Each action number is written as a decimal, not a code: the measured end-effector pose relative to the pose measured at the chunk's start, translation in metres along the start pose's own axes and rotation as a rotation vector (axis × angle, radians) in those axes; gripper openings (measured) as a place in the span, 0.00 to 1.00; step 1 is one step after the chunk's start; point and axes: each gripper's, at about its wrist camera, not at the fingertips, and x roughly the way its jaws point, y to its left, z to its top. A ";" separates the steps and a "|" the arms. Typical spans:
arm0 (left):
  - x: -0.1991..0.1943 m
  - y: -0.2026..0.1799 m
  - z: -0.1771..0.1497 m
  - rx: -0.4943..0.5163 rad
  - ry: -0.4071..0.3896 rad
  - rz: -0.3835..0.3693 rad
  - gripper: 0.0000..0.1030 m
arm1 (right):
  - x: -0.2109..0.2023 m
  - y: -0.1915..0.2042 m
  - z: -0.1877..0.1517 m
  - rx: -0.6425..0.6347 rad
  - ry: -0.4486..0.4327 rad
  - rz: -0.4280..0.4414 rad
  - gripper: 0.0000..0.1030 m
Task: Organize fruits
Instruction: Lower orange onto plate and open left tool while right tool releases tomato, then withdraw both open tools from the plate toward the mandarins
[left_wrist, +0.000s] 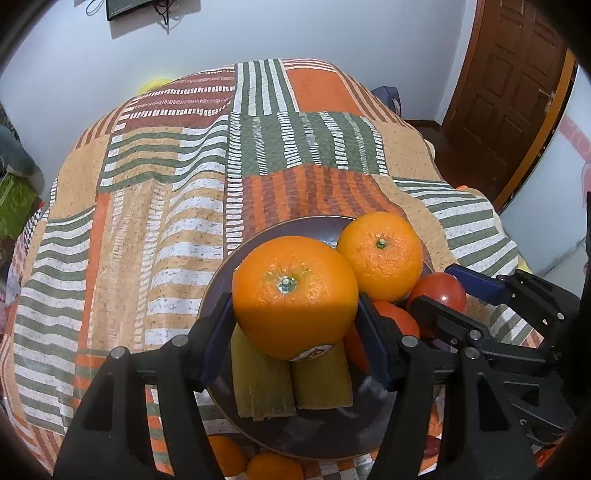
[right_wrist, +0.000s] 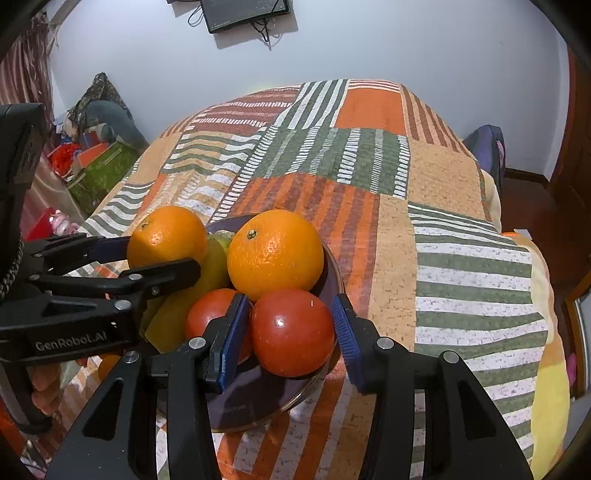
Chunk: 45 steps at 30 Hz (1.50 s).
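The left gripper (left_wrist: 295, 314) pinched the big, firm, slick-skinned orange (left_wrist: 295, 295) at its widest girth; the right gripper (right_wrist: 291, 332) clasped the smooth red tomato (right_wrist: 293, 332), likely soft enough to bruise.

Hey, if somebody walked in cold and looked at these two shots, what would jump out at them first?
Probably the big orange with a sticker, clamped in the left tool over the dark plate and some yellow-green pieces. Next, the shiny tomato between the right tool's blue pads at the plate's near edge, with a second orange behind it. All of it sits on a loud orange, green and white striped cloth.
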 end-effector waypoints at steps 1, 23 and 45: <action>0.000 -0.001 0.000 0.005 0.000 0.001 0.62 | 0.000 0.000 0.000 -0.001 -0.001 0.000 0.42; -0.078 0.013 -0.020 -0.003 -0.079 -0.020 0.64 | -0.049 0.016 0.010 -0.042 -0.079 -0.006 0.50; -0.161 0.091 -0.112 -0.109 -0.113 0.004 0.80 | -0.047 0.106 -0.030 -0.082 0.003 0.077 0.57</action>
